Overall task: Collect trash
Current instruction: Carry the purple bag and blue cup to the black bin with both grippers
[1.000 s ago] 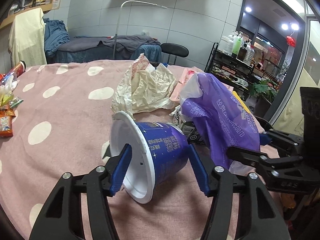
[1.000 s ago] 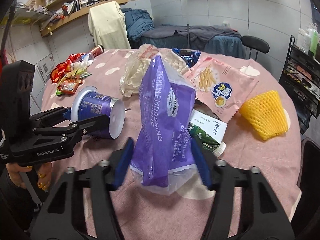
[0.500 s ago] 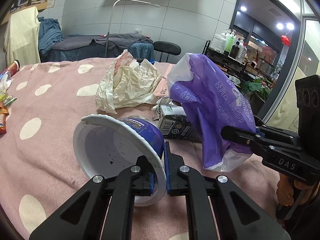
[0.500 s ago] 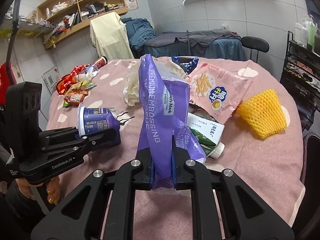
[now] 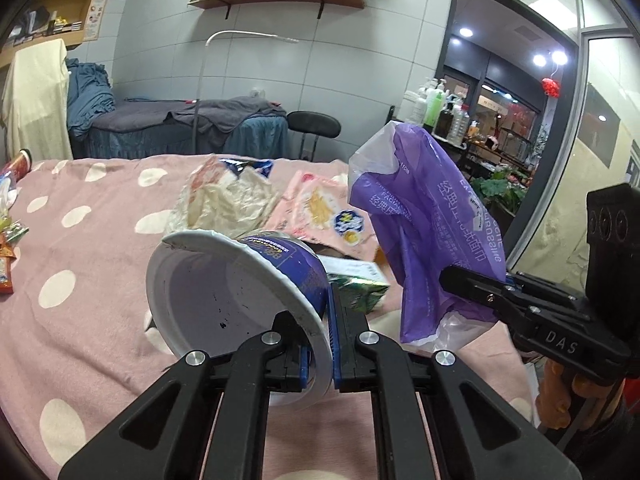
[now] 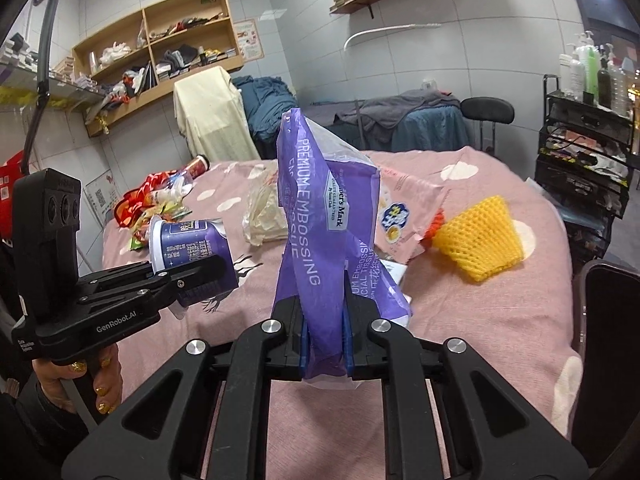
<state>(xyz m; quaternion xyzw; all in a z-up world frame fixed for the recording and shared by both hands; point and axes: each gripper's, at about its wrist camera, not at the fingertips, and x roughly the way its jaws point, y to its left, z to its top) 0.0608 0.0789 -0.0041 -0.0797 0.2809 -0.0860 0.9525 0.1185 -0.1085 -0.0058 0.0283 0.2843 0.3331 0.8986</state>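
The blue instant-noodle cup (image 5: 256, 280) is now off the pink polka-dot surface (image 5: 80, 240) and hangs tilted, mouth toward the camera, with the left gripper (image 5: 320, 344) pinching its white rim between jaws pressed nearly together; a second ago those jaws were spread wide around the cup as it lay on its side. The purple tissue wrapper (image 6: 320, 240) has gone the same way: the right gripper (image 6: 324, 344), open around it a second ago, is clamped on its lower end and holds it upright above the cloth. Both pieces look secured, so carrying them to a bin (none in view) is likely next. Left behind on the surface are the crumpled white paper (image 5: 228, 204), pink snack bag (image 5: 320, 212), green carton (image 5: 356, 280) and yellow foam net (image 6: 480, 236).
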